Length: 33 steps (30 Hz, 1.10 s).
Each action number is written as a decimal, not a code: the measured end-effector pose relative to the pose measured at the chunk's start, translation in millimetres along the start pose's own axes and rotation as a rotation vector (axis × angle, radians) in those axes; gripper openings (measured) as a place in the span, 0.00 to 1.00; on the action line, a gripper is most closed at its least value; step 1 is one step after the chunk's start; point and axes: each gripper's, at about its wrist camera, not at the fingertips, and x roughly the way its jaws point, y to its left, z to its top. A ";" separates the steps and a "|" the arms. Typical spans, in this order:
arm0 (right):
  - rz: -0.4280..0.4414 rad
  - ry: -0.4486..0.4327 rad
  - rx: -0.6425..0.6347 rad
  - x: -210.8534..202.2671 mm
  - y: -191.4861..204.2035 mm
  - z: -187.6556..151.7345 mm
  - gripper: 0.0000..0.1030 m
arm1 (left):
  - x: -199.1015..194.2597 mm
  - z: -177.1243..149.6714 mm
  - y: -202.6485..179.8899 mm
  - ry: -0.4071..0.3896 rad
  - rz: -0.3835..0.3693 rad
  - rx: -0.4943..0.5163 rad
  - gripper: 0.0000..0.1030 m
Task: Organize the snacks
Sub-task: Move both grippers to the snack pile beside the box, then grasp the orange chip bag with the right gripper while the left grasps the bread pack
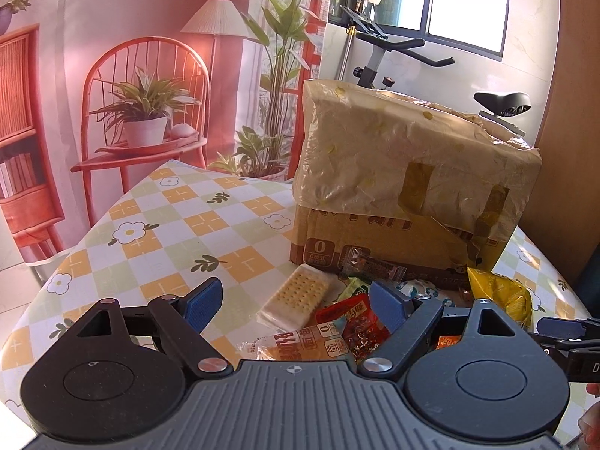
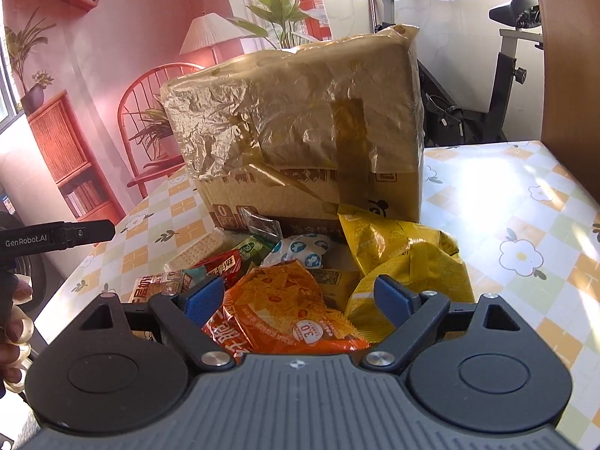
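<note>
Left gripper (image 1: 296,302): my jaws spread wide, gripping nothing.
Right gripper (image 2: 298,296): my jaws spread wide too, level, pointing forward.

Your snacks lie heaped against the near side of the cardboard box (image 2: 300,142): orange chip bag (image 2: 285,311) nearest (flat, sealed), yellow bag (image 2: 405,258) right, cracker pack (image 1: 296,296) left.
</note>
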 end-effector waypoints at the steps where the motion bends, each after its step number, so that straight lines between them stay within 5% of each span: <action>1: -0.005 0.019 0.005 0.7 1.1 -4.0 0.87 | 1.0 -1.9 1.2 0.006 -0.008 -0.009 0.85; 7: 0.016 0.129 0.026 16.6 9.2 -23.1 0.87 | 8.5 -19.3 -1.5 0.052 -0.027 -0.018 0.85; 16: 0.007 0.182 0.043 32.2 12.5 -21.1 0.87 | 11.4 -26.2 3.7 0.065 -0.021 -0.024 0.85; 25: 0.002 0.130 -0.157 40.9 32.0 -2.1 0.89 | 19.4 -30.9 4.4 0.095 -0.042 -0.031 0.85; 33: 0.067 0.207 -0.222 68.1 30.8 -4.5 0.95 | 26.4 -36.3 5.0 0.118 -0.053 -0.031 0.85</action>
